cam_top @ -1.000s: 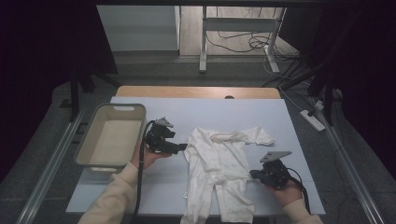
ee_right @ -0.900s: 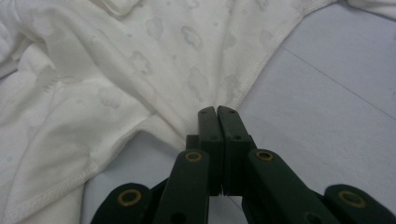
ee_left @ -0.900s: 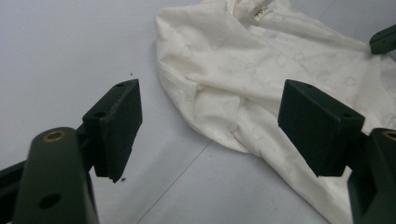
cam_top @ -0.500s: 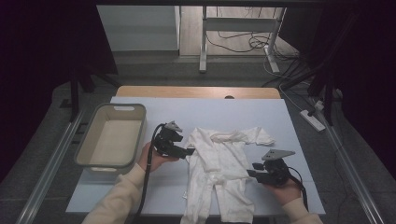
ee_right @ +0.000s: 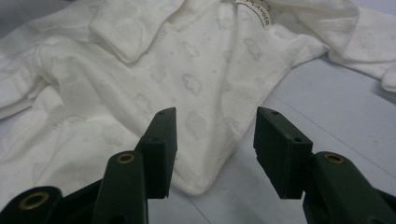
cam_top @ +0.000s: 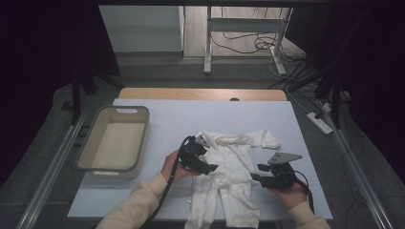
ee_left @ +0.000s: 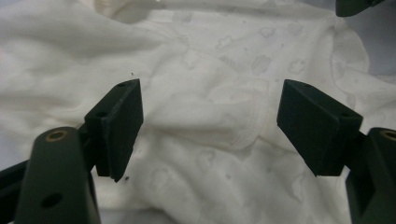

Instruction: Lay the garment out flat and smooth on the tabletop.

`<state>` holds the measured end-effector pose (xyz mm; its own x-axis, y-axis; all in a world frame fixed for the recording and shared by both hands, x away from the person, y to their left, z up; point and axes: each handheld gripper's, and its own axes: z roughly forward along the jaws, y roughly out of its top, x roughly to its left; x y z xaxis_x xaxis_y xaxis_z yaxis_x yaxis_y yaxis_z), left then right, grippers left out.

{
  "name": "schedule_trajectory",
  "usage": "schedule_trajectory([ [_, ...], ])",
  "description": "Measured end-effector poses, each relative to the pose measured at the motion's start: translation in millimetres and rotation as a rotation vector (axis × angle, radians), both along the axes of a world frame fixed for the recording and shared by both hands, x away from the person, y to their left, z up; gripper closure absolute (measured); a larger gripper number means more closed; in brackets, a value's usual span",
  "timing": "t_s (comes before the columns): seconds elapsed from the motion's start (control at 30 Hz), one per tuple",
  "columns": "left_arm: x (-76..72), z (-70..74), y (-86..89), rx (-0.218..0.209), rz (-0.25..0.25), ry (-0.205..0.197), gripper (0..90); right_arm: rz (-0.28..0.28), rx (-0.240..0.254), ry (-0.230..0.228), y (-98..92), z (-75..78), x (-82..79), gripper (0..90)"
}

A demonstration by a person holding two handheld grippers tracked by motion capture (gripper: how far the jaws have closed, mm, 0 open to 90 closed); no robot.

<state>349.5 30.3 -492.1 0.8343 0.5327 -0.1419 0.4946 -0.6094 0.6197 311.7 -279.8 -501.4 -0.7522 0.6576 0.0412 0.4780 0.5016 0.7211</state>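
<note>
A white baby romper (cam_top: 232,160) with a faint cloud print lies flat on the pale blue table cover (cam_top: 191,119), legs toward the front edge. My left gripper (cam_top: 210,168) hovers over the romper's left side, open. In the left gripper view its jaws (ee_left: 210,109) stand wide above creased cloth (ee_left: 210,60). My right gripper (cam_top: 253,177) sits at the romper's right edge. Its jaws (ee_right: 215,135) have just been opening and are now open. The hem of the romper (ee_right: 140,70) lies below them, untouched by the pads.
A beige plastic tub (cam_top: 125,109) stands empty at the table's left. Bare cover lies behind and to the right of the romper. A wooden edge (cam_top: 200,94) runs along the far side. A power strip (cam_top: 320,123) and cables lie on the floor at right.
My left gripper has travelled right from beside the tub onto the romper. The right gripper has stayed at the romper's right edge.
</note>
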Motion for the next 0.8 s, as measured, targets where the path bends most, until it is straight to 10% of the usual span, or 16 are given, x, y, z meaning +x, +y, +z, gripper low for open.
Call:
schedule_trajectory([
  [0.5, -3.1, -21.3, -28.5, 0.115, -0.073, -0.003, 32.8, -0.006, -0.015, 0.001, 0.5, -1.5, 1.5, 48.6],
  [0.8, -1.2, -19.8, -21.7, 0.087, -0.095, 0.01, 77.8, -0.007, -0.024, -0.004, 0.3, -1.5, 1.4, 48.4],
])
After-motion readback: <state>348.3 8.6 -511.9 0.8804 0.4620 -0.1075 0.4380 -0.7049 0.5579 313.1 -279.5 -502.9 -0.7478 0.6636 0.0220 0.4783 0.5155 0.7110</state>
